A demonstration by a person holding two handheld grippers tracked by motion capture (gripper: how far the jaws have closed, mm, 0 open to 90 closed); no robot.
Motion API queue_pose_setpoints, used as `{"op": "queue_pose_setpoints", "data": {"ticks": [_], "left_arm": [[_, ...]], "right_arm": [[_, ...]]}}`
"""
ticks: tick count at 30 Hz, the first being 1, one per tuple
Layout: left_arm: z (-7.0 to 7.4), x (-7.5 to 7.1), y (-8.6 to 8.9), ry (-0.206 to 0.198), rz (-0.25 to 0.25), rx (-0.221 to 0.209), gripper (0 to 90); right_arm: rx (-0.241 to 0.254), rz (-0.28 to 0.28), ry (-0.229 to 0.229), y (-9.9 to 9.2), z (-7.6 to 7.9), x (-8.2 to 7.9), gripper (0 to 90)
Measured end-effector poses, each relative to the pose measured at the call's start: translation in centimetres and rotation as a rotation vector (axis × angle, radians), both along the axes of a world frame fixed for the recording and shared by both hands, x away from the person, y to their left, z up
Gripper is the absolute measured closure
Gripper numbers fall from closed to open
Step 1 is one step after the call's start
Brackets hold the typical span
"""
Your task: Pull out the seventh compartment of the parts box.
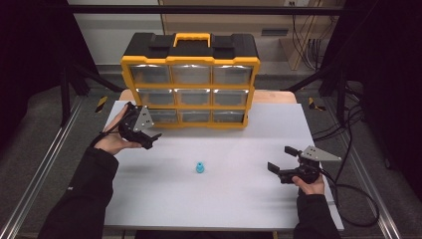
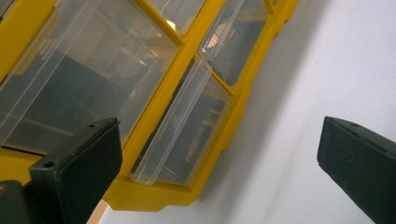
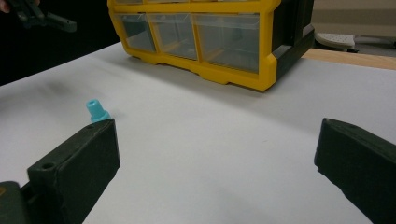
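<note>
A yellow and black drawer organizer [image 1: 190, 79] with clear drawers stands at the back of the white table [image 1: 224, 199]. A small blue plastic piece [image 1: 200, 168] stands upright on the table's middle. My left gripper [image 1: 152, 140] is open, held just in front of the organizer's bottom left drawer [image 1: 163, 116]. In the left gripper view the open gripper [image 2: 219, 154] faces a clear drawer [image 2: 182, 126] and the yellow frame. My right gripper [image 1: 280, 158] is open at the right, low over the table. In the right gripper view, the blue piece [image 3: 96, 111] sits beyond the left jaw of the empty gripper [image 3: 217, 158].
Metal rails [image 1: 45, 164] run along both sides of the table, and black cables [image 1: 358, 199] trail off at the right. A wooden surface [image 3: 350, 58] shows behind the white top. The other gripper [image 3: 42, 18] appears far off in the right gripper view.
</note>
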State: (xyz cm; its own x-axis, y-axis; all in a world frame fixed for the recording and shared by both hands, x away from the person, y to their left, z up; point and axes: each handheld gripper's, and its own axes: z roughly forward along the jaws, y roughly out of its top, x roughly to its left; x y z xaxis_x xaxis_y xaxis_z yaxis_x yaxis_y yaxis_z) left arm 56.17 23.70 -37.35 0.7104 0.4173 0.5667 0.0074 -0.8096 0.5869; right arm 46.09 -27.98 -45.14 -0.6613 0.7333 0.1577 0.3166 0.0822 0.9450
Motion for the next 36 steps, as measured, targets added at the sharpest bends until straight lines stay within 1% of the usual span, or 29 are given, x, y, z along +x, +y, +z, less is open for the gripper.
{"op": "queue_pose_setpoints", "data": {"ticks": [8, 13, 14, 16, 19, 20, 23, 24, 26, 27, 33, 35, 36], "left_arm": [[-0.7, 0.6, -0.3, -0.017, -0.012, 0.041, 0.0], [-1.1, 0.8, -0.5, -0.034, -0.022, 0.067, 0.0], [-1.1, 0.8, -0.5, -0.034, -0.022, 0.067, 0.0], [-1.3, 1.0, -0.6, -0.042, -0.03, 0.08, 0.0], [-1.4, 1.1, -0.6, -0.046, -0.035, 0.084, 0.0], [-1.5, 1.2, -0.6, -0.05, -0.035, 0.095, 0.0], [-1.7, 1.4, -0.7, -0.052, -0.038, 0.103, 0.0], [-1.9, 1.5, -0.7, -0.055, -0.037, 0.116, 0.0], [-2.0, 1.6, -0.8, -0.055, -0.038, 0.122, 0.0], [-2.1, 1.6, -0.8, -0.059, -0.041, 0.134, 0.0], [-2.6, 1.9, -1.0, -0.076, -0.053, 0.153, 0.0], [-2.7, 2.0, -1.1, -0.077, -0.056, 0.157, 0.0], [-2.9, 2.1, -1.1, -0.069, -0.058, 0.158, 0.0]], "right_arm": [[-0.001, 0.0, 0.0, 0.0, 0.0, 0.0, 0.7], [-0.003, -0.001, -0.001, 0.0, 0.0, 0.0, 0.7], [-0.003, -0.001, -0.001, 0.0, 0.0, 0.0, 0.7], [-0.003, -0.001, 0.0, 0.0, 0.0, 0.0, 0.7], [-0.002, 0.0, -0.001, 0.0, 0.0, 0.0, 0.6], [0.0, -0.001, 0.001, 0.0, 0.0, 0.0, 0.7], [0.0, 0.001, -0.001, 0.0, 0.0, 0.0, 0.7], [0.001, 0.001, 0.0, 0.0, 0.0, 0.0, 0.7], [0.0, 0.001, -0.001, 0.0, 0.0, 0.0, 0.7], [-0.003, -0.001, -0.002, 0.0, 0.0, 0.0, 0.7], [-0.006, -0.001, -0.001, 0.0, 0.0, 0.0, 0.7], [-0.007, -0.001, -0.001, 0.0, 0.0, 0.0, 0.7], [-0.007, -0.001, -0.001, 0.0, 0.0, 0.0, 0.7]]}}
